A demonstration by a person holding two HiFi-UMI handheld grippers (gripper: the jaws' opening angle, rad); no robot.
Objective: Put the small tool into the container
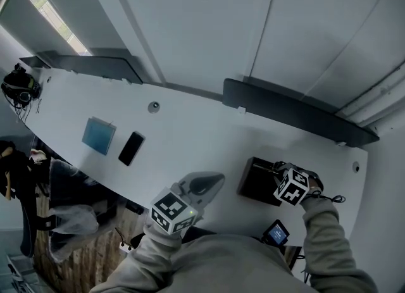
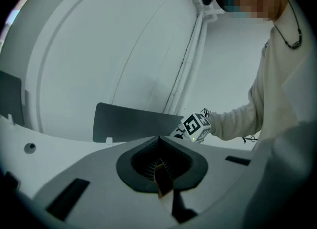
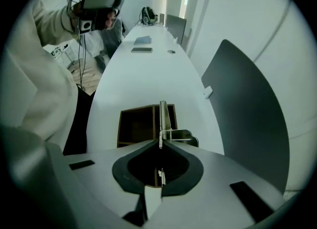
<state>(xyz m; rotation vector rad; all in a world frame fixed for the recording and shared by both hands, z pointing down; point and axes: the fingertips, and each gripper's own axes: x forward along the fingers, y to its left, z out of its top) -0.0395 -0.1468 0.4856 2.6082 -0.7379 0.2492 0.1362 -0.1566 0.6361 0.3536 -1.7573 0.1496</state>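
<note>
A dark open-topped box, the container (image 1: 255, 185) (image 3: 137, 124), stands on the long white table (image 1: 190, 127) near its front right. My right gripper (image 1: 281, 171) (image 3: 160, 142) hangs over the box's right side. It is shut on a thin metal tool (image 3: 163, 116), which sticks out past the jaw tips above the box's right wall, with a metal loop to its right. My left gripper (image 1: 212, 179) (image 2: 159, 137) sits left of the box near the table's front edge. Its jaws meet with nothing between them.
A black phone (image 1: 131, 148) and a pale blue square pad (image 1: 99, 135) lie on the table's left part, with headphones (image 1: 19, 86) at its far left end. Dark divider panels (image 1: 297, 111) (image 3: 247, 119) stand along the table's back edge. A small screen (image 1: 276, 232) sits below the front edge.
</note>
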